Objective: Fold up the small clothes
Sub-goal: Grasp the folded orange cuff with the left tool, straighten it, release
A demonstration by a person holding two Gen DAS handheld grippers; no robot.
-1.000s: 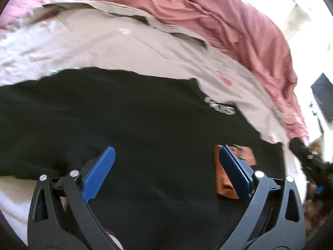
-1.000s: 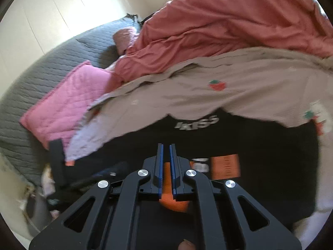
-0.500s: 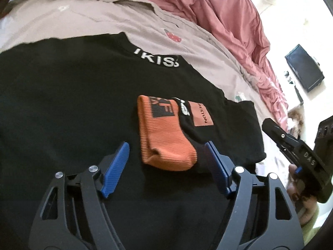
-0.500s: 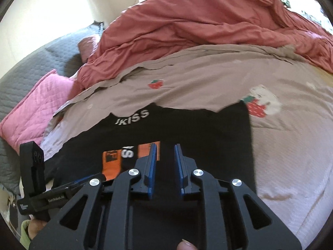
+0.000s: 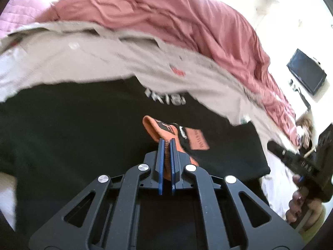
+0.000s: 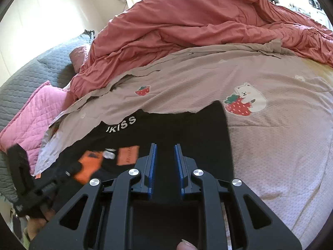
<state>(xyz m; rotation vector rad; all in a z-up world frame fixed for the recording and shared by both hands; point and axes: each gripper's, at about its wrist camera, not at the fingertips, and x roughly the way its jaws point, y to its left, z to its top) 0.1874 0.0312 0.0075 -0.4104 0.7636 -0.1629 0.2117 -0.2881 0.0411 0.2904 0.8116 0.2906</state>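
An orange and black sock [image 5: 152,127] lies on a black T-shirt [image 5: 72,135] with white lettering, spread on the bed. My left gripper [image 5: 166,140] is shut on the sock's orange end, which bunches up between the blue pads. In the right wrist view the same sock [image 6: 89,162] shows at the left, with the blurred left gripper [image 6: 41,187] over it. My right gripper [image 6: 165,145] hovers over bare black T-shirt [image 6: 187,125] to the right of the sock. Its jaws stand a little apart with nothing between them. The right gripper's body [image 5: 291,158] appears at the left wrist view's right edge.
The shirt rests on a beige sheet [image 6: 270,145] printed with strawberries and a bear. A crumpled red duvet [image 6: 197,27] is heaped behind it. Pink pillows [image 6: 37,112] and a grey quilted cover [image 6: 25,77] lie at the left. A dark screen [image 5: 306,75] hangs on the far wall.
My left jaws went from wide apart around the sock to shut on its orange end. My right gripper let go of the sock, parted slightly and slid right over the shirt.
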